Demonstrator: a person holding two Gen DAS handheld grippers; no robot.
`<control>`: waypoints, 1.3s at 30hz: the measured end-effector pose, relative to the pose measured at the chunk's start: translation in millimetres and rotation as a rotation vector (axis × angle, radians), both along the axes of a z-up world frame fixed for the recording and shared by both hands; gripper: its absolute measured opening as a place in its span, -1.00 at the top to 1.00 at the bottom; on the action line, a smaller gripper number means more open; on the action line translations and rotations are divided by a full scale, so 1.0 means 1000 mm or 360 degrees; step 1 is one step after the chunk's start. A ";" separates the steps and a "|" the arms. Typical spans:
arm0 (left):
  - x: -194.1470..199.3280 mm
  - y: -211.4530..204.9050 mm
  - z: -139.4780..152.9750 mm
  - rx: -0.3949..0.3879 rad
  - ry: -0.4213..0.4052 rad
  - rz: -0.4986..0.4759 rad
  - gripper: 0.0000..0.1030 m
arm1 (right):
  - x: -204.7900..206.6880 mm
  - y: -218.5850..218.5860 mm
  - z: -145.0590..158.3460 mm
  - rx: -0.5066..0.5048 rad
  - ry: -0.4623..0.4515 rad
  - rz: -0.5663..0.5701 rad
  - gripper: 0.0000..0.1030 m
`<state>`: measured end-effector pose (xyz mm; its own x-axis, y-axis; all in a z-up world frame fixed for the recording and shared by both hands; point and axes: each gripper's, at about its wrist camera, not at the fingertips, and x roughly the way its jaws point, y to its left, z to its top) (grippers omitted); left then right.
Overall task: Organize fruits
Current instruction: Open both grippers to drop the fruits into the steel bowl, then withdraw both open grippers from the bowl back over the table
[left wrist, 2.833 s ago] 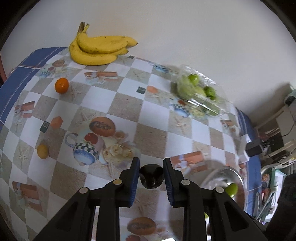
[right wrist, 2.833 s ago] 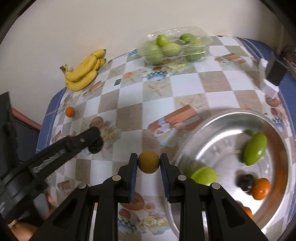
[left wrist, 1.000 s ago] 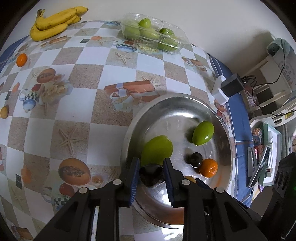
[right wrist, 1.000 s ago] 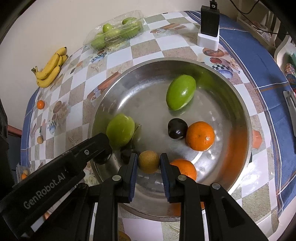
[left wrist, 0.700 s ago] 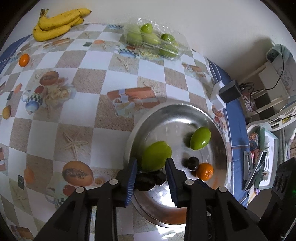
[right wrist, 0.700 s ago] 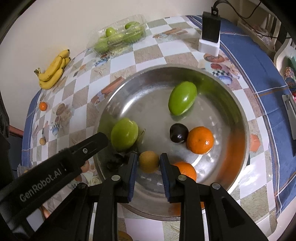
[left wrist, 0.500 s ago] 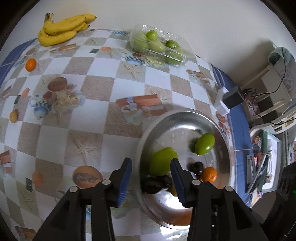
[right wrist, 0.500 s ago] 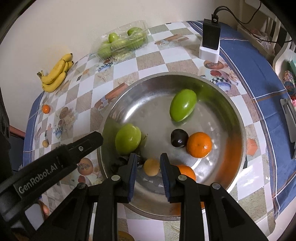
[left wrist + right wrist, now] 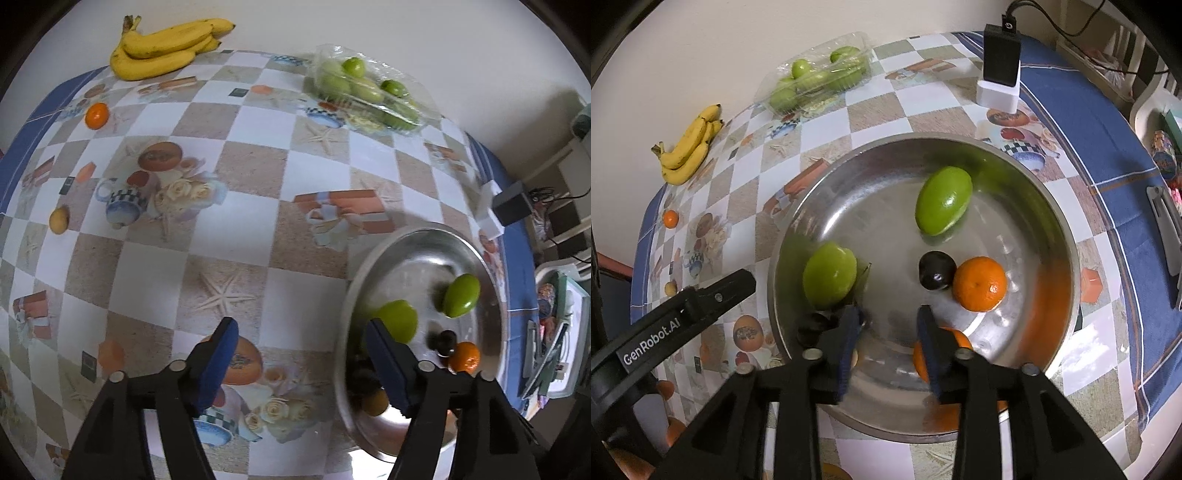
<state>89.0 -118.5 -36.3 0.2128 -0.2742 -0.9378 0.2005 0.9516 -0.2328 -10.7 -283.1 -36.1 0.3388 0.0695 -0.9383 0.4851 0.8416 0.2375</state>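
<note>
A steel bowl [image 9: 871, 206] holds two green mangoes [image 9: 943, 205] [image 9: 829, 275], a dark plum [image 9: 936, 275] and an orange [image 9: 979, 284]. Above the bowl's near side my right gripper [image 9: 889, 317] has its jaws opening, with nothing between them. A dark fruit [image 9: 812, 325] lies by the bowl's left wall. In the left wrist view a small yellow-brown fruit [image 9: 375, 402] lies beside it. My left gripper [image 9: 300, 332] is opening wide over the checked tablecloth just left of the bowl [image 9: 413, 258], and it holds nothing. Bananas [image 9: 166, 48], a loose orange [image 9: 96, 115] and a small yellow fruit [image 9: 59, 219] lie on the table.
A clear plastic box of green fruits [image 9: 369, 92] stands at the table's far side by the wall. A black adapter on a white block [image 9: 999, 74] sits behind the bowl. The blue table border [image 9: 1126, 206] marks the right edge, with clutter beyond it.
My left gripper let the dark fruit go into the bowl, opened and drew left over the table. My right gripper opened and released the yellow-brown fruit into the bowl.
</note>
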 end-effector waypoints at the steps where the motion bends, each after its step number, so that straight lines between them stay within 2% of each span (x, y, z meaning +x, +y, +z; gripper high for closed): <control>1: 0.001 0.001 -0.001 0.0015 0.0001 0.0004 -0.57 | 0.000 -0.001 -0.001 0.0001 0.0001 -0.0002 0.27; 4: 0.003 0.006 -0.005 0.0052 0.0005 0.0023 -0.73 | 0.000 -0.001 -0.001 -0.0010 0.0008 -0.0010 0.21; 6: 0.004 0.009 -0.008 0.0074 0.0008 0.0036 -0.86 | 0.000 -0.001 -0.002 -0.0026 0.0020 -0.0017 -0.03; 10: 0.005 0.012 -0.013 0.0135 -0.0004 0.0033 -0.99 | -0.001 -0.003 -0.004 -0.0041 0.0041 -0.0042 -0.14; 12: 0.005 0.012 -0.016 0.0166 -0.0009 0.0031 -1.00 | -0.002 -0.004 -0.005 -0.0052 0.0053 -0.0056 -0.26; 20: 0.008 0.018 -0.021 0.0231 -0.0040 0.0052 -1.00 | -0.003 -0.008 -0.006 -0.0080 0.0064 -0.0083 -0.38; 22: 0.008 0.019 -0.021 0.0240 -0.0047 0.0052 -1.00 | -0.003 -0.008 -0.007 -0.0083 0.0070 -0.0079 -0.46; 23: 0.009 0.018 -0.021 0.0244 -0.0051 0.0052 -1.00 | -0.003 -0.008 -0.008 -0.0084 0.0074 -0.0077 -0.61; 24: 0.009 0.019 -0.021 0.0247 -0.0055 0.0051 -1.00 | -0.003 -0.008 -0.008 -0.0084 0.0071 -0.0073 -0.64; 39: 0.008 0.019 -0.011 0.0272 -0.0159 -0.0006 -1.00 | 0.003 0.005 0.000 -0.0154 -0.0048 0.0035 -0.65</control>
